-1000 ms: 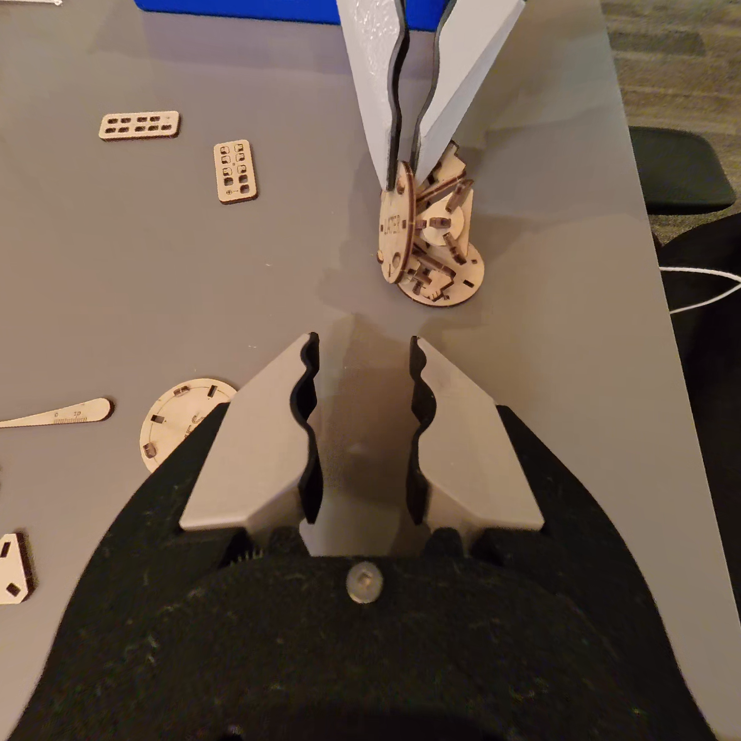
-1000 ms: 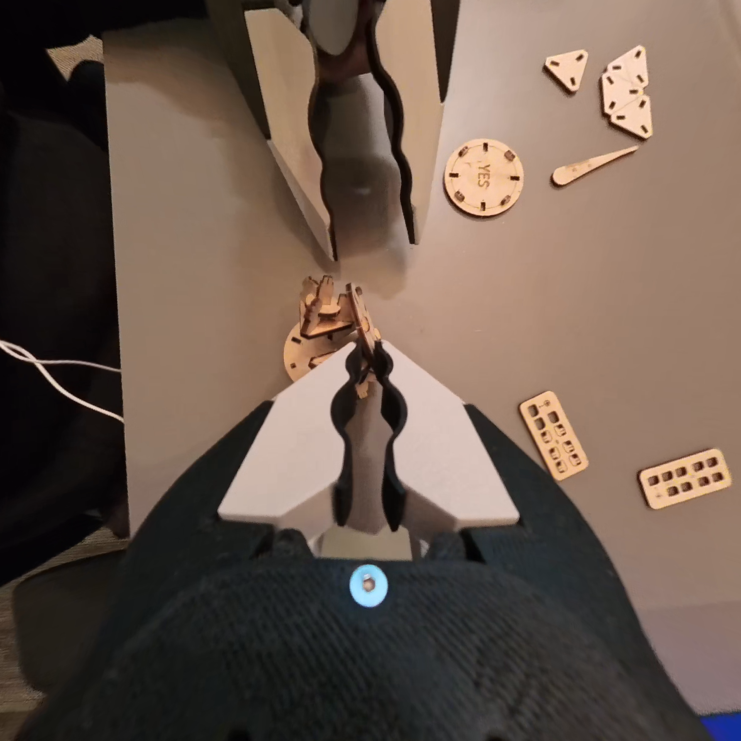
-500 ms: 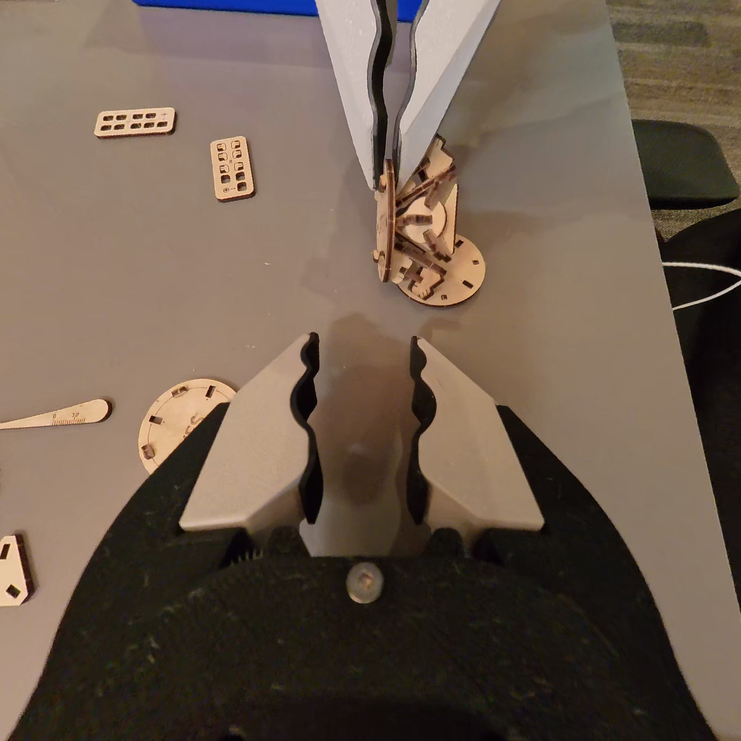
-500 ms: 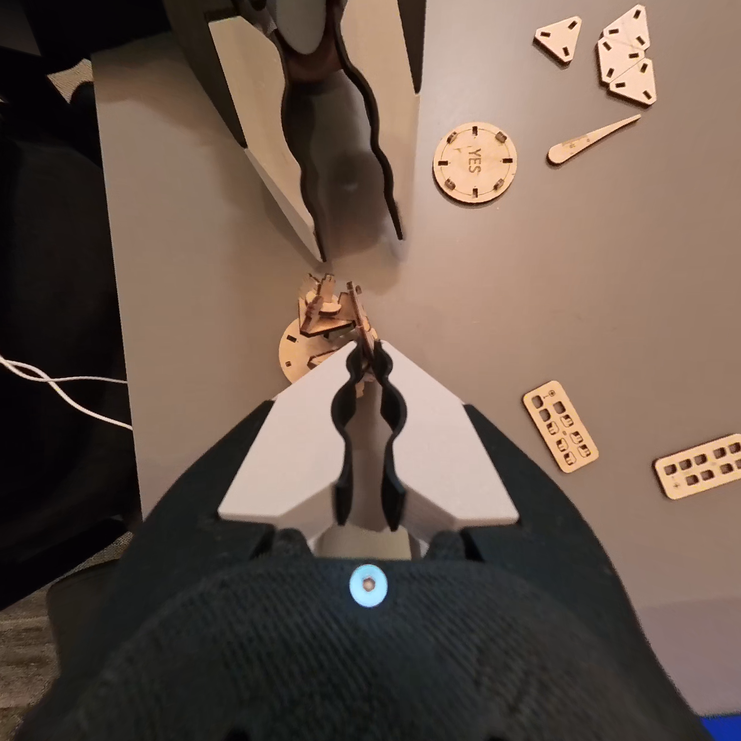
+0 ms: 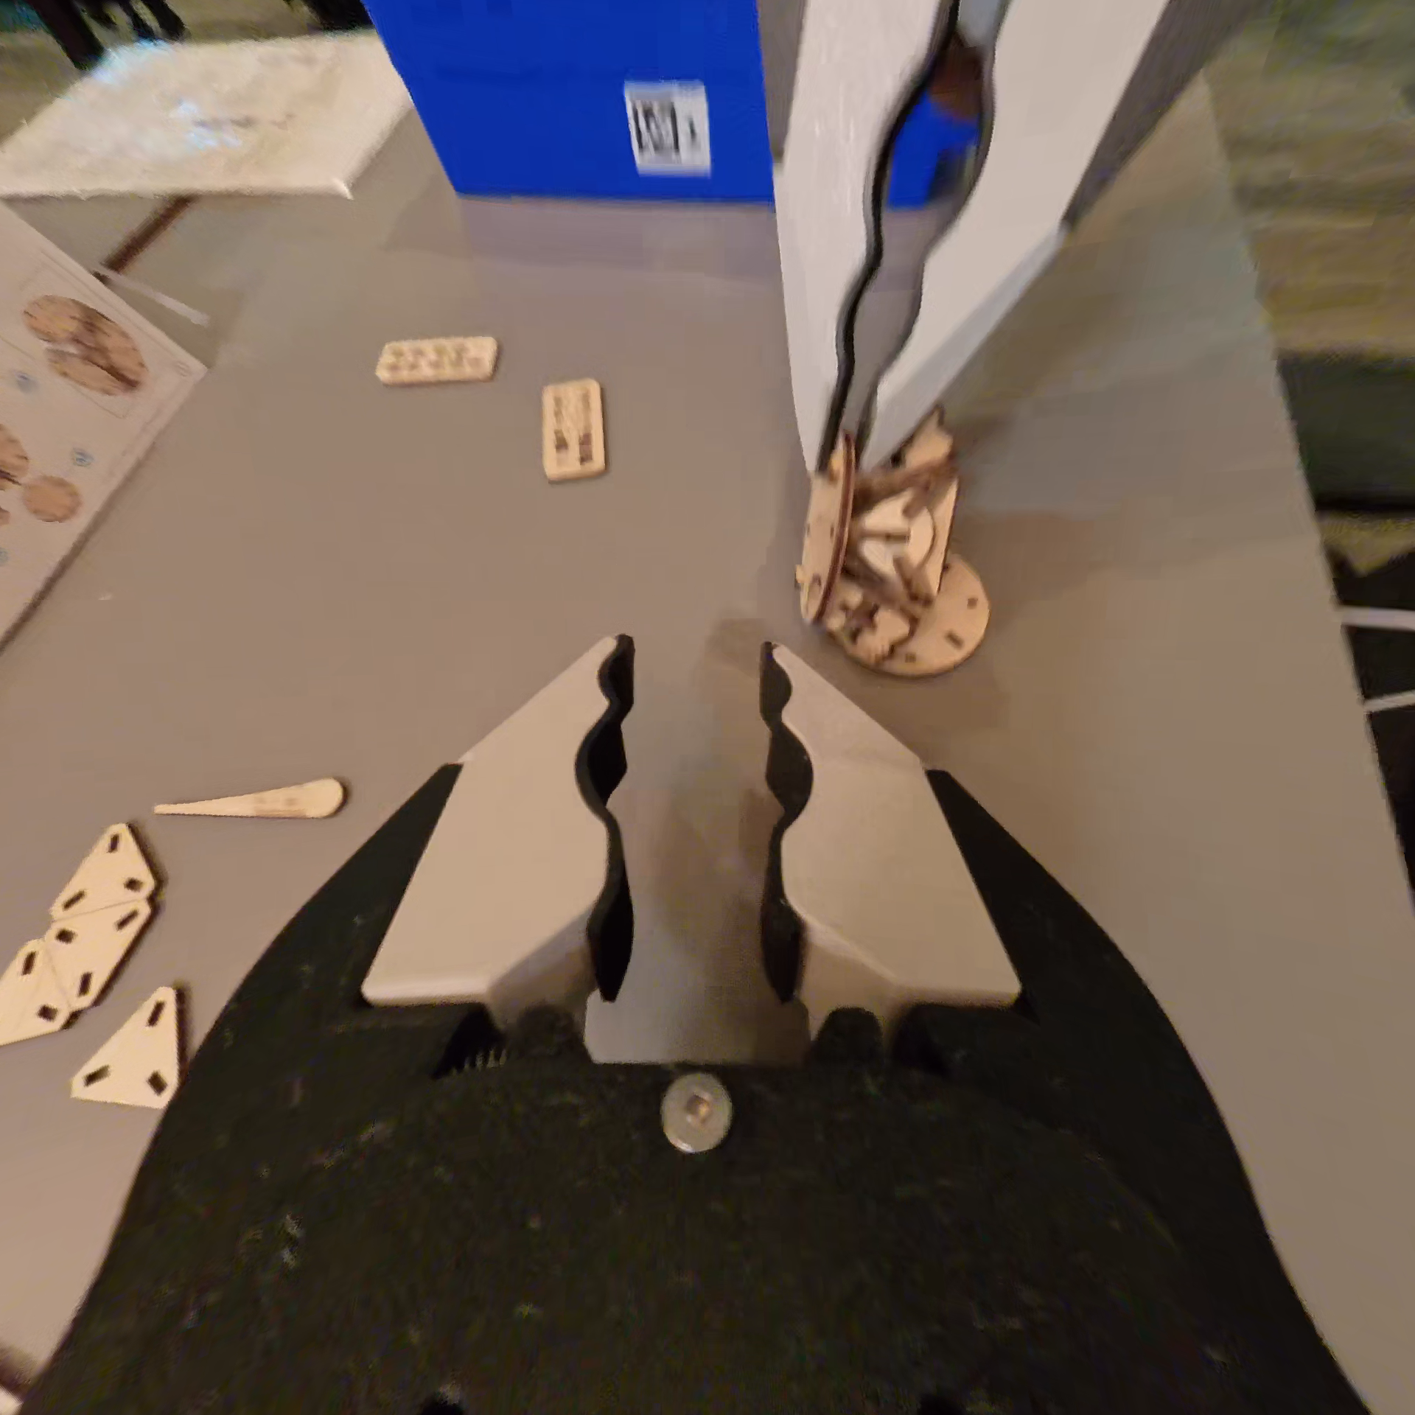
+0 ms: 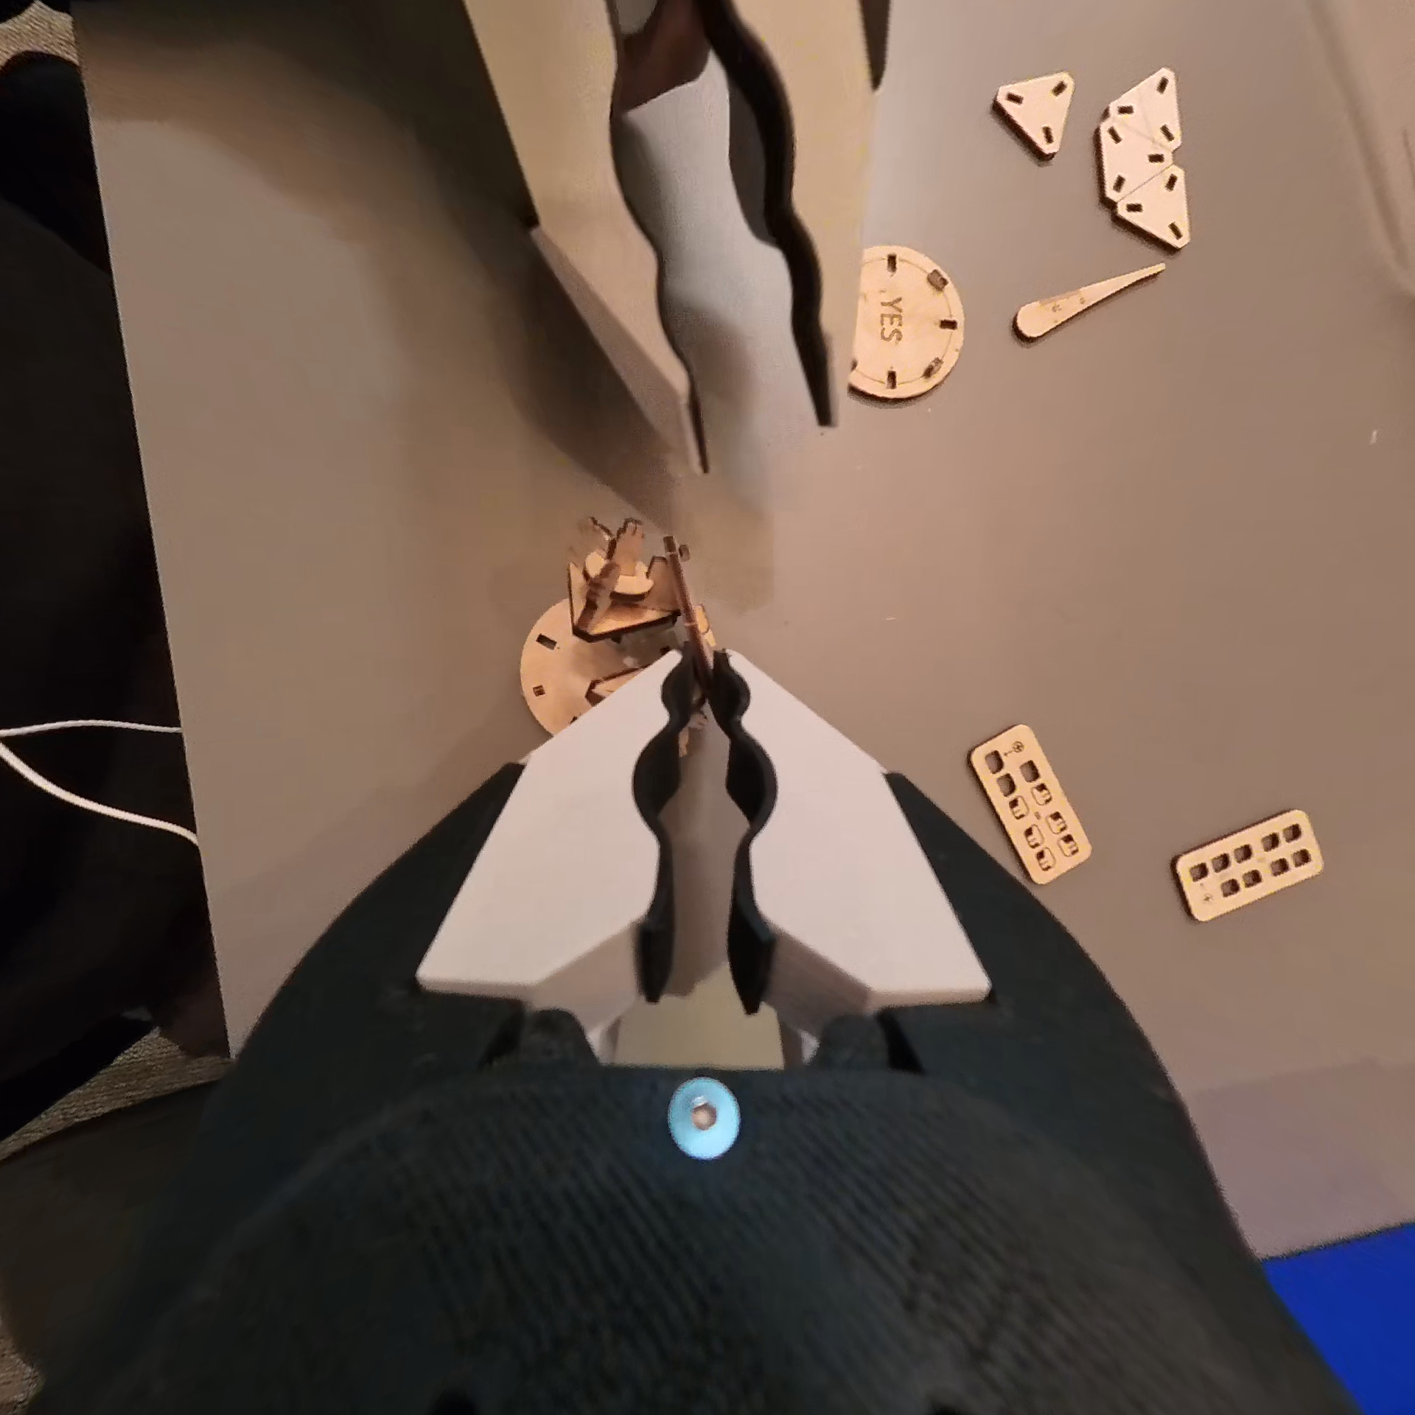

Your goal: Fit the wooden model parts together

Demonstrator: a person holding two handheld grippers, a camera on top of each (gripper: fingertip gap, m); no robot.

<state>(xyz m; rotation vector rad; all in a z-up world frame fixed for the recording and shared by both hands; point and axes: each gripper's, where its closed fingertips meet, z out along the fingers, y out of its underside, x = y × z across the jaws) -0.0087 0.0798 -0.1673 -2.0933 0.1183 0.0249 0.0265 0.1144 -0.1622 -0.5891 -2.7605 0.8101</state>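
Note:
A small wooden assembly [image 5: 892, 559] of slotted plywood parts stands on a round base on the grey table [image 5: 383, 612]. My right gripper [image 6: 698, 660] is shut on the assembly's upright wooden disc [image 6: 685, 605]; the left wrist view shows it [image 5: 842, 444] pinching the disc's top edge [image 5: 831, 528]. My left gripper [image 5: 695, 647] is open and empty, just short of the assembly and a little to its left. It also shows at the top of the right wrist view [image 6: 758, 440], with nothing between its pads.
Loose wooden parts lie around: a round disc [image 6: 907, 333], a pointer [image 5: 256, 800], triangles [image 5: 99, 942], two slotted rectangles [image 5: 573, 430] [image 5: 436, 360]. A blue box [image 5: 605, 92] stands at the back, an instruction sheet [image 5: 69, 398] at left. The table edge is right of the assembly. There is about 6 cm between the tips of the two grippers.
My left gripper has drawn back, swung left and tilted up, and its jaws have narrowed but stay open. My right gripper keeps its hold on the disc; the assembly stays in place.

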